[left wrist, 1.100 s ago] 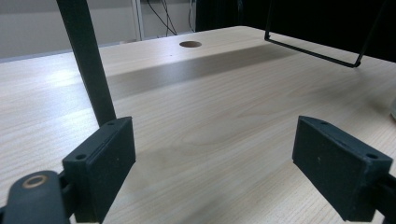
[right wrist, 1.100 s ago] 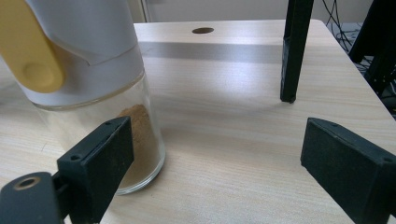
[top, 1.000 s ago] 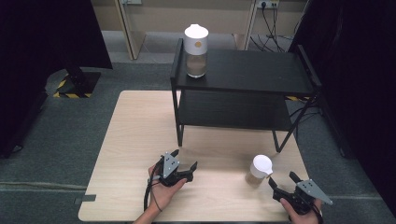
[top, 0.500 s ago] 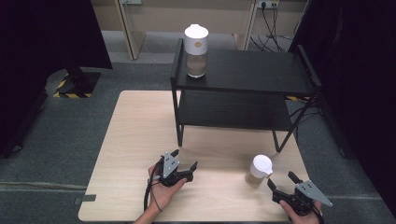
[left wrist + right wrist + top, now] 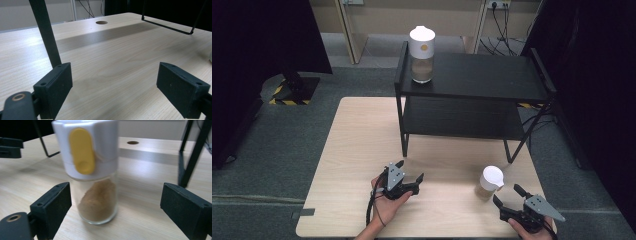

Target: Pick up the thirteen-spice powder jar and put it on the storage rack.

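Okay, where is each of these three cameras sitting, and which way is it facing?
High view: above the table's near edge, facing forward and down; both hands, left tool, right tool.
Left gripper view: low over the table, facing the shelf leg; open jaws.
Right gripper view: faces the spice jar; open jaws.
Shared: jar.

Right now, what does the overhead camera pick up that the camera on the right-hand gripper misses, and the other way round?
High view alone: a second spice jar atop the black shelf rack, and the right gripper itself, open. Right gripper view alone: the yellow flip tab on the near jar's lid. Both: the near spice jar of brown powder, the wooden table.
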A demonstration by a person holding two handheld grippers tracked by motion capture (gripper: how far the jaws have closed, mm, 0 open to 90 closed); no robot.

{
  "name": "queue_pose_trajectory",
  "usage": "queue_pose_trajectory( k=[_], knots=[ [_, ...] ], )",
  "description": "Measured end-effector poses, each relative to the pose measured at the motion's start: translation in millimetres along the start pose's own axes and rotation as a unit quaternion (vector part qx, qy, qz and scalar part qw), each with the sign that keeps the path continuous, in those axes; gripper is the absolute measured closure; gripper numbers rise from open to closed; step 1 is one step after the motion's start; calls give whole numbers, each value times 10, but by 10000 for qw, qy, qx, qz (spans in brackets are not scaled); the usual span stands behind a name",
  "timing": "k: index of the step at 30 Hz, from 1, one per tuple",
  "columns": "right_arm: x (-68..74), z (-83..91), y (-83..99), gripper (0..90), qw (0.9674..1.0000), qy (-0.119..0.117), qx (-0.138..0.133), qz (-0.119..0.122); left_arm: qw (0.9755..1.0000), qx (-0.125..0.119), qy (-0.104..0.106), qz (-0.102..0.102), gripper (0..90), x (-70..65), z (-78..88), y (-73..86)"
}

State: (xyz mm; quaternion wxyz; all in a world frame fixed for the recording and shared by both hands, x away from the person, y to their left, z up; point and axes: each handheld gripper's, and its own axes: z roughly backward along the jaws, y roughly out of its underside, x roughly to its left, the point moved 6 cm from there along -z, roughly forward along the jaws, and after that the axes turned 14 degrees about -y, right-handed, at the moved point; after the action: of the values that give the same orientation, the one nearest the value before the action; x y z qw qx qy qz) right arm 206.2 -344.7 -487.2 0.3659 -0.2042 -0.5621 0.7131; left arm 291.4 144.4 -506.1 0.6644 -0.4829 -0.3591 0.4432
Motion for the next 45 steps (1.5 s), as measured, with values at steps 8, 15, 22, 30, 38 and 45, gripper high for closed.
queue_pose_trajectory(
  k=[8,15,22,30,38,45],
  knots=[
    [52,-172,-80,109,9999,-116,50,115,10000,-4,6,-5,129,-1,-2,0],
    [62,-295,-130,148,9998,-123,59,146,10000,-6,14,-14,129,-1,-1,0],
    [97,-426,-138,235,9996,-60,76,248,10000,-15,22,-33,129,-1,0,1],
    [90,-445,-113,273,9996,-38,133,259,10000,-12,16,-46,129,-5,-1,-1],
    [90,-455,-100,303,9995,-70,118,275,10000,-20,12,-47,130,-6,1,1],
    [102,-457,-109,307,9996,-41,126,248,10000,-18,6,-38,130,-5,1,1]
  ],
)
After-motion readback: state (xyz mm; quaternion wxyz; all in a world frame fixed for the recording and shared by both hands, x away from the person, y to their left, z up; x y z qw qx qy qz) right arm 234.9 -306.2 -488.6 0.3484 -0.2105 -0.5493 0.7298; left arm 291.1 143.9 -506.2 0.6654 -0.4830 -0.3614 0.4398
